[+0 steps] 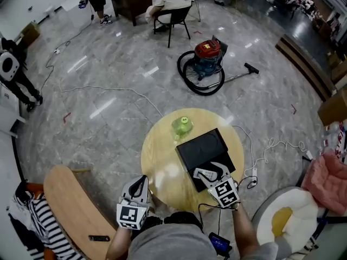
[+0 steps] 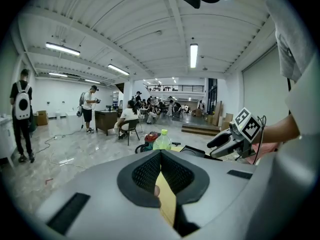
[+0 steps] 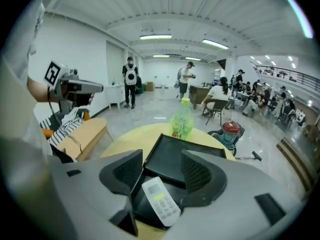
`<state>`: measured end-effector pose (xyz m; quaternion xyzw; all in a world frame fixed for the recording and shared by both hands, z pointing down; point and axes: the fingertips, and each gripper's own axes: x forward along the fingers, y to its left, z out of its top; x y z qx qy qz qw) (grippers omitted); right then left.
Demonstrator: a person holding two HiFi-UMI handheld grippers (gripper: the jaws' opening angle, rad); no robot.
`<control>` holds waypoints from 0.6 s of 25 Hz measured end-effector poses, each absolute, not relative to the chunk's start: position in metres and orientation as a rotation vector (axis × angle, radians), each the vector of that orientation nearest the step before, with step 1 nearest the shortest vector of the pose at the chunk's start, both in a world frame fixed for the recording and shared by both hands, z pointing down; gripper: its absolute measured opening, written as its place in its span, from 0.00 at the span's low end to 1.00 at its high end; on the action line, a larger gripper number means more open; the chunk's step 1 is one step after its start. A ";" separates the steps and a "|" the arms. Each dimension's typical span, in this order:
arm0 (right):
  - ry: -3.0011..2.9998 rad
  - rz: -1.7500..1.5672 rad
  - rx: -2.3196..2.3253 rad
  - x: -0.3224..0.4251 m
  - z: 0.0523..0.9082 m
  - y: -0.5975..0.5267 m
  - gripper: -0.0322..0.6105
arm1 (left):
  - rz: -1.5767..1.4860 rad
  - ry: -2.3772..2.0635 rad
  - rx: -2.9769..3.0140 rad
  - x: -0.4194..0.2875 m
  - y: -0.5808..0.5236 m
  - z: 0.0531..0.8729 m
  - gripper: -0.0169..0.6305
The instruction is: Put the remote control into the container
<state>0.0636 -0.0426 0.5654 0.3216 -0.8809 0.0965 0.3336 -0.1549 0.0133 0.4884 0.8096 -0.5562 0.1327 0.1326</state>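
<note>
A white remote control (image 3: 161,202) lies on the near end of the black tray-like container (image 3: 175,156), which sits on a round wooden table (image 1: 162,161). My right gripper (image 3: 162,157) is open, one jaw on each side of the remote, the pads clear of it. From the head view the remote (image 1: 204,175) shows between the jaws of that gripper (image 1: 207,168), at the near edge of the container (image 1: 203,148). My left gripper (image 1: 141,179) hovers at the table's near left edge. It is shut (image 2: 161,153) with nothing in it.
A green bottle (image 1: 182,126) stands just beyond the container. A red and blue vacuum cleaner (image 1: 209,58) and cables lie on the floor behind the table. To the left is a wooden bench (image 1: 70,205) with striped cloth (image 1: 40,226). People sit and stand far off.
</note>
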 end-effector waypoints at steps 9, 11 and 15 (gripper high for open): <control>-2.572 0.318 1.191 0.032 0.481 -0.054 0.44 | 0.247 -1.659 2.405 -0.154 0.013 0.445 0.04; -2.610 0.302 1.220 0.023 0.468 -0.052 0.43 | 0.224 -1.664 2.417 -0.154 0.013 0.438 0.04; -2.675 0.242 1.234 0.010 0.443 -0.043 0.36 | 0.211 -1.677 2.439 -0.154 0.017 0.426 0.04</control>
